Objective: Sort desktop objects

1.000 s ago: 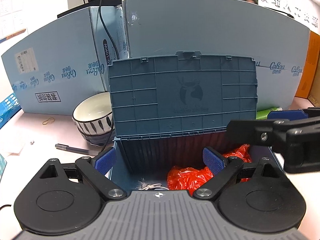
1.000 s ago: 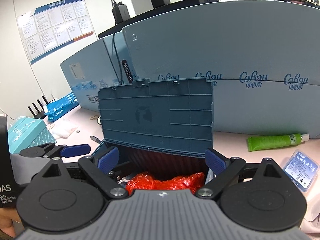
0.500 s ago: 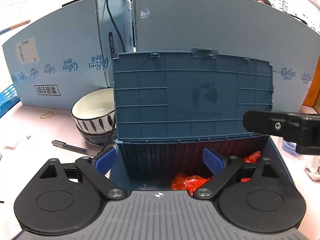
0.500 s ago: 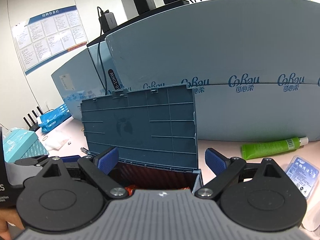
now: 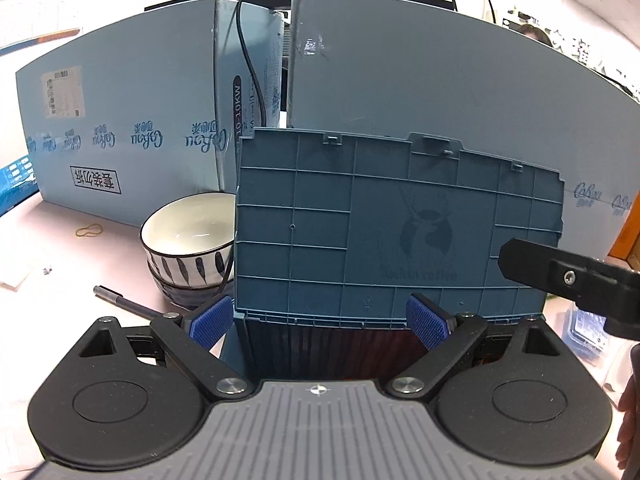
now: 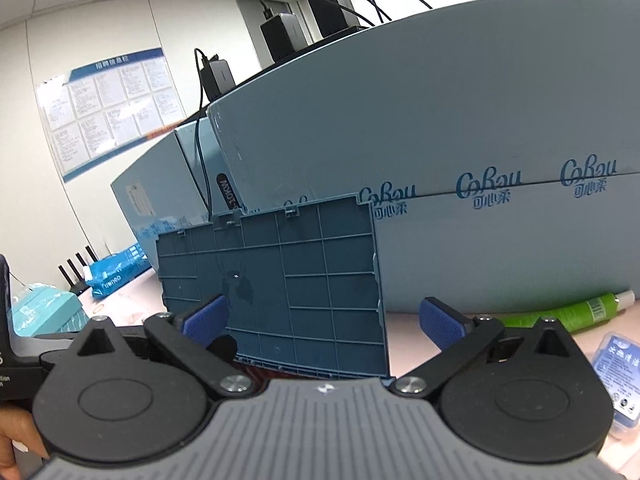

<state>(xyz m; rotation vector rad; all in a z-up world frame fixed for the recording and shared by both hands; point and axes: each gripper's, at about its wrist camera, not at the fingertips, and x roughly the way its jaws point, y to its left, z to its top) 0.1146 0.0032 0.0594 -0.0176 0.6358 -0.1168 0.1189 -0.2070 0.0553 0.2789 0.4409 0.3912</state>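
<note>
Left wrist view — the storage box [image 5: 256,344] is faced with its lid [image 5: 396,232] stood upright, so the inside is kept open for sorting.

The left hand-held gripper [image 5: 318,322] is held spread and empty over the box's left part; the right hand-held gripper [image 6: 324,322] is seen with its jaws opening, nothing between them, the lid's right edge behind the gap. A green tube [image 6: 568,310] and a bowl [image 5: 188,248] are left on the tabletop [image 5: 52,264] beside the box — seemingly yet to be sorted.
</note>
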